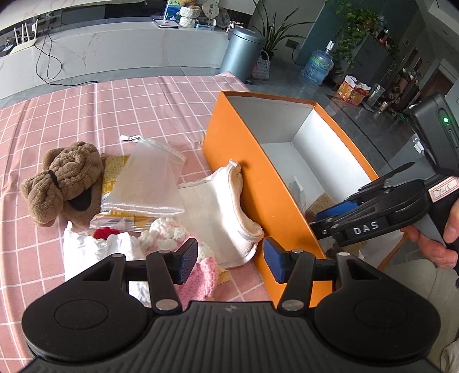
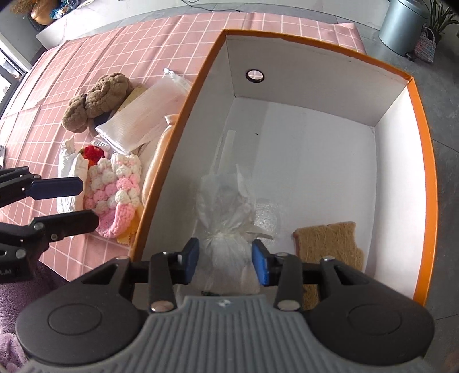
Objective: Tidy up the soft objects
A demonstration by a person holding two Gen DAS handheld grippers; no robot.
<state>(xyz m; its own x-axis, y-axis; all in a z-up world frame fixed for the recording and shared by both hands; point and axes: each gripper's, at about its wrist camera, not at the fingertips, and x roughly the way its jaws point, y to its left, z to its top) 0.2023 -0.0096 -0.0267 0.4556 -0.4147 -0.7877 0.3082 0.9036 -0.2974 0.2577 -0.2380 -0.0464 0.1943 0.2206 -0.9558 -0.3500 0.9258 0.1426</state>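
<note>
An orange box with white inside stands on the pink checked cloth. Inside lie a clear plastic bag and a tan loofah pad. My right gripper is open inside the box, its jaws either side of the bag; it also shows in the left wrist view. My left gripper is open and empty above a pink-and-white crochet piece. Left of the box lie a cream cloth, a white mesh pouch and a brown plush toy.
A white cloth with a red knit bit and a yellow packet lie in the pile. A grey bin stands on the floor beyond the table. A water bottle stands farther right.
</note>
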